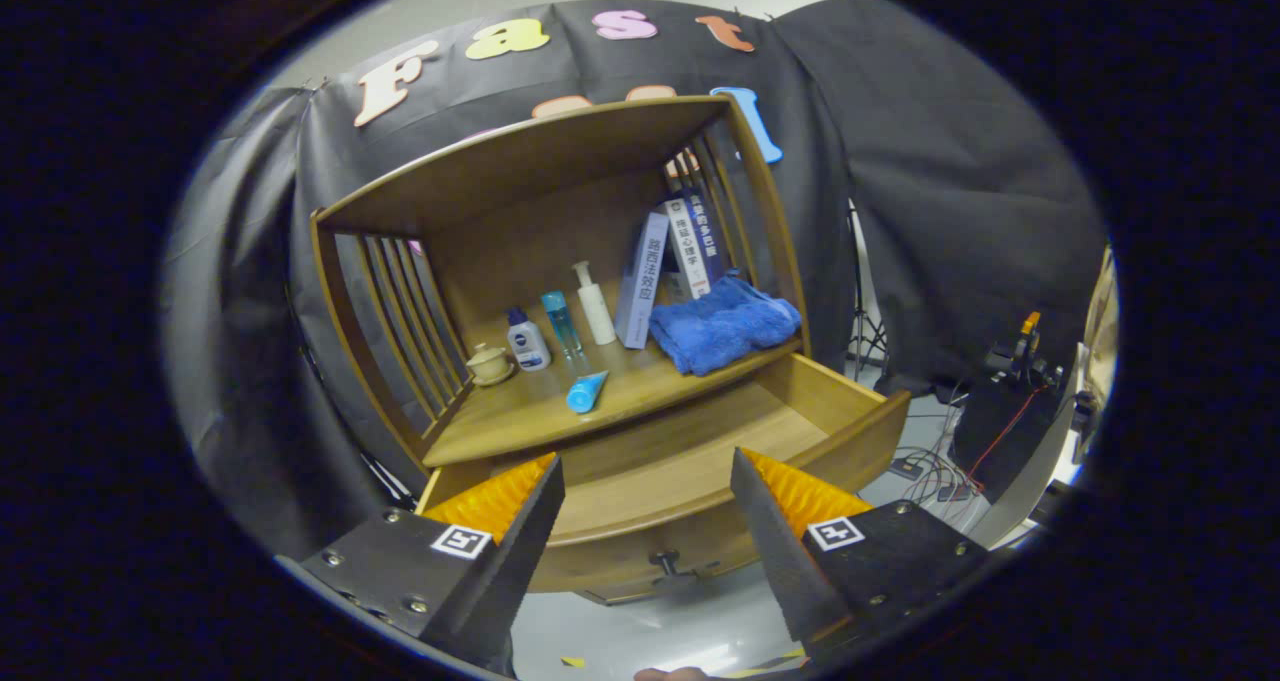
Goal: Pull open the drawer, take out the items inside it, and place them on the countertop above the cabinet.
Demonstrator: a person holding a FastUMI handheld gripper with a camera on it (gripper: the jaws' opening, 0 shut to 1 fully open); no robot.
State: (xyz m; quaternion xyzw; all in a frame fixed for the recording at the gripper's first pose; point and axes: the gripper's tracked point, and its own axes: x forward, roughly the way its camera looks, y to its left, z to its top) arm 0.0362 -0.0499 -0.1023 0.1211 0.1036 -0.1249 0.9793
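1. Gripper (pixel 645 521) spread wide, nothing between the fingers, hanging above the front of the drawer (pixel 700 451).
2. Drawer pulled out; visible wood bottom looks bare. Its front panel and knob (pixel 662 561) sit just ahead of the fingers, in the gap between them.
3. Cabinet (pixel 560 261) is wooden with slatted sides; the shelf (pixel 520 416) above the drawer serves as the countertop and lies beyond the fingers.
4. On the shelf, near its front edge: blue tube (pixel 586 392) lying down, just beyond the drawer.
5. Further back on the shelf: small cup on a saucer (pixel 490 364), white bottle with dark cap (pixel 527 341), clear blue bottle (pixel 562 323), white pump bottle (pixel 596 304), all upright in a row.
6. Beside the pump bottle: books (pixel 665 266) standing and leaning against the slats.
7. Blue towel (pixel 725 323) folded in front of the books, at the shelf's edge above the drawer.
8. Cables and gear (pixel 1010 401) on the floor beside the cabinet.
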